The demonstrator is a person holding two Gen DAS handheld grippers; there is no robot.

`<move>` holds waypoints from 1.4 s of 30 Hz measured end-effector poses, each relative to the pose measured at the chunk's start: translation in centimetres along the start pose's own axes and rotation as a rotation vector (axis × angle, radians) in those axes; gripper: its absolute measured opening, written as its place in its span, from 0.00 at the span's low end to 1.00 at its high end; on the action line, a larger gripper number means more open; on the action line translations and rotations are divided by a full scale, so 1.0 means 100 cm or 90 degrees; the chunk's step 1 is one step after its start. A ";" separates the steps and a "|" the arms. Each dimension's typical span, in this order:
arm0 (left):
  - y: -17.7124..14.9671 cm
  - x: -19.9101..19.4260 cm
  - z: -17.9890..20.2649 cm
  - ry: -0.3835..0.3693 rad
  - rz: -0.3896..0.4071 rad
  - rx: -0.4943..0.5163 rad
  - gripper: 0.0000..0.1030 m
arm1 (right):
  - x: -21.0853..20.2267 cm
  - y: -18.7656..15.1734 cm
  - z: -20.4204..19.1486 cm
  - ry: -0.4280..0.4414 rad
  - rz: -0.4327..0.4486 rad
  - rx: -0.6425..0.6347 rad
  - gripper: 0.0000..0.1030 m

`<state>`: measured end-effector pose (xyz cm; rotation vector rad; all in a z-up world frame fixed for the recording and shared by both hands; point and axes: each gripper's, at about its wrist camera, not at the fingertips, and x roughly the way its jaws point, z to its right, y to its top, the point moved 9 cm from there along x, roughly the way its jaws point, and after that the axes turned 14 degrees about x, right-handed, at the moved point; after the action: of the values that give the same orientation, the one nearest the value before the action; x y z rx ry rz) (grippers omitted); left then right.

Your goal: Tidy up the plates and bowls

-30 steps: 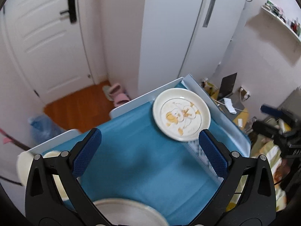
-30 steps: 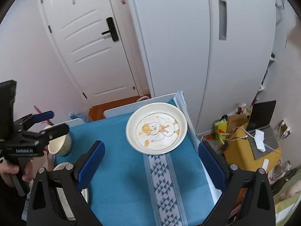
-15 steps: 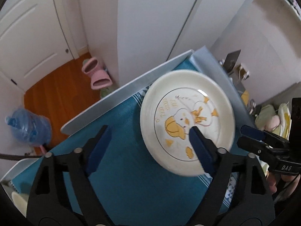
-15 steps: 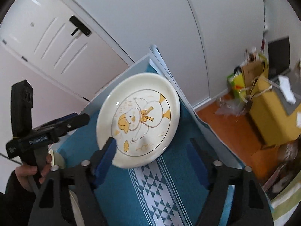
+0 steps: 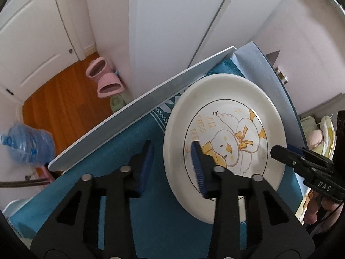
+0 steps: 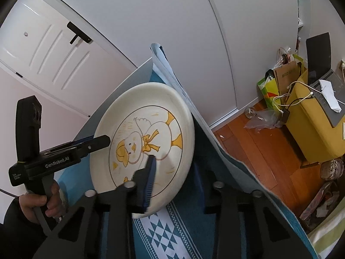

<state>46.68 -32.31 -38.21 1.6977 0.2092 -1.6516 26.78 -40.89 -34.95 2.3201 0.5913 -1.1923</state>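
Observation:
A cream plate with a yellow duck drawing [image 5: 228, 129] lies at the far corner of the blue tablecloth [image 5: 120, 161]. My left gripper [image 5: 172, 161] straddles its left rim, one pad over the plate, one outside, jaws partly closed. My right gripper [image 6: 172, 177] straddles the plate's [image 6: 146, 129] right rim the same way. Each gripper shows in the other's view, the right one [image 5: 301, 159] and the left one [image 6: 86, 146]. I cannot tell whether the pads press the rim.
The table's far edge [image 5: 140, 105] and a raised board [image 6: 172, 75] run close behind the plate. White wardrobe doors [image 6: 172, 21] stand beyond. Pink slippers [image 5: 105, 79] and a water jug [image 5: 25, 142] are on the floor; bags and a yellow box [image 6: 312, 116] at right.
Both grippers moved forward and down onto the plate from opposite sides and narrowed their jaws around its rim. The bowls at the near left left the views.

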 end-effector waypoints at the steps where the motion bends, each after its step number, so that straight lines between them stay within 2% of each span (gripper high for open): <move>1: 0.000 0.002 0.001 0.003 -0.002 0.006 0.20 | 0.001 0.000 0.002 -0.005 0.000 0.002 0.21; 4: 0.000 0.007 0.003 0.015 -0.003 0.024 0.18 | 0.005 0.002 0.007 -0.016 -0.002 0.004 0.12; 11: 0.000 0.001 0.004 0.032 0.001 0.025 0.17 | 0.005 0.003 0.009 -0.016 -0.001 -0.009 0.12; 21: -0.003 -0.040 0.018 0.052 0.038 0.022 0.17 | -0.018 0.004 -0.003 -0.009 0.025 -0.049 0.12; 28: -0.014 -0.100 0.026 0.075 0.084 0.003 0.17 | -0.059 0.003 -0.034 0.011 0.041 -0.106 0.12; 33: -0.034 -0.150 0.028 0.097 0.120 -0.026 0.17 | -0.087 -0.011 -0.061 0.028 0.044 -0.148 0.12; 42: -0.110 -0.231 0.031 0.144 0.160 -0.084 0.17 | -0.122 -0.073 -0.106 0.072 0.030 -0.220 0.12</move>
<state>34.17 -17.81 -21.02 1.7304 0.1996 -1.2371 22.90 -30.89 -20.85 2.1017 0.7161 -0.8641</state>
